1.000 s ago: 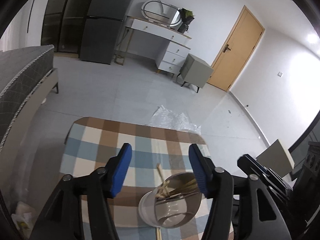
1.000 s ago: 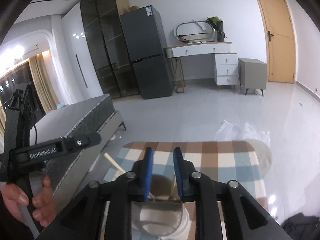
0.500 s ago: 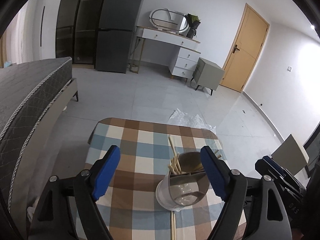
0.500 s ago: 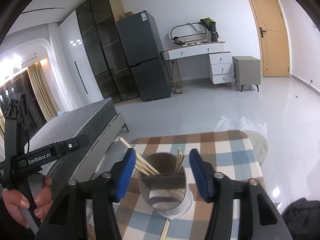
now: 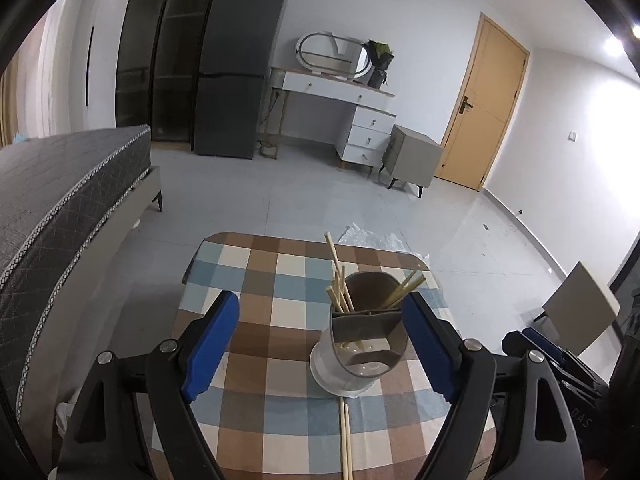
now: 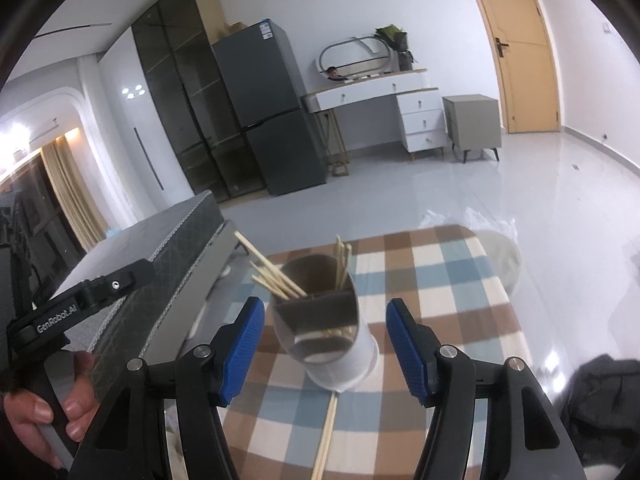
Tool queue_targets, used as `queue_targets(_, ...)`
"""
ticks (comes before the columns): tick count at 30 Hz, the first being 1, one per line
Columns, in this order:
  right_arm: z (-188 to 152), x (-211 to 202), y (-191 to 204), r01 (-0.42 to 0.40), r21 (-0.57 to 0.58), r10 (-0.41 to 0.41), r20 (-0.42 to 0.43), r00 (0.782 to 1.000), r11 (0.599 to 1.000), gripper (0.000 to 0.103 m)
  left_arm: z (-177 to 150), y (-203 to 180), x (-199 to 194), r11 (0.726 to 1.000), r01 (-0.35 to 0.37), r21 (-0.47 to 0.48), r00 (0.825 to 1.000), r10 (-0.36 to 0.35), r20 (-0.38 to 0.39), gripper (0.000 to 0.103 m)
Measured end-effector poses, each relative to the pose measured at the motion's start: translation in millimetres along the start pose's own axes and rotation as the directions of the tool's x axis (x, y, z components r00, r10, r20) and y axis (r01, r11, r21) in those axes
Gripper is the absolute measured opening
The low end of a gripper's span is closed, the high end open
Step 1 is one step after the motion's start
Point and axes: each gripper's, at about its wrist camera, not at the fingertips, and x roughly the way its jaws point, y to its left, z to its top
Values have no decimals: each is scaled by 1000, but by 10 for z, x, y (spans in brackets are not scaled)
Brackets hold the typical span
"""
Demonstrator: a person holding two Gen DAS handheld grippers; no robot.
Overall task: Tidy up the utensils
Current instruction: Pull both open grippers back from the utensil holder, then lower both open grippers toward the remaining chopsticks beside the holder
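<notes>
A brown utensil holder point(image 5: 366, 332) with a white base stands on the checkered table point(image 5: 264, 312). It holds several wooden chopsticks point(image 5: 338, 280) that lean out of its top. A pair of chopsticks point(image 5: 345, 436) lies on the cloth in front of the holder. My left gripper point(image 5: 320, 344) is open and empty, its fingers either side of the holder and nearer to me. In the right wrist view the holder point(image 6: 324, 324) stands between the fingers of my open, empty right gripper point(image 6: 324, 346), with the loose chopsticks point(image 6: 326, 436) below it.
A grey bed point(image 5: 52, 208) runs along the table's left side. Crumpled clear plastic point(image 5: 372, 238) lies on the floor beyond the table's far edge. A hand holds the left gripper's handle point(image 6: 60, 320) at the left of the right wrist view.
My right gripper has opened from nearly shut and both grippers have drawn back and up from the holder. The holder now stands free with the chopsticks in it.
</notes>
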Motion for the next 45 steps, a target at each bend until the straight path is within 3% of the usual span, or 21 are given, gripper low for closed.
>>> queue_targets(6,-276,79,-180,12,66,-10,-36,999,998,64,-219,-60,24,997,-65,44,998,64,17,81)
queue_targets(15,-613,295,-380,40,87,-30,-111,993,995,64,-578,-107,310,997,-71,25,997,72,-42,81)
queue_targets(23,-826,517,-466,73,89,-52,-213,976,993,64,-895,-68,625,997,-70,36,986,75,-151,81)
queue_targets(28,-918,693,-513,76,121,-39,-283,958,990,64,-952,73,791,998,-53,-20,974,48,-221,81)
queue_targets(35,-999,930,-324,68,51,-46,-348,936,996,64,-954,206,936,990,-139,2,959,135,-248,81)
queue_targets(40,-1159,1221,-203,41,18,-29,-437,899,999,44,-919,369,992,984,-174,-40,949,157,-273,81)
queue_targets(45,-1308,1400,-105,32,-42,-48,-488,871,999,36,-901,532,1059,975,-206,-88,937,170,-305,81)
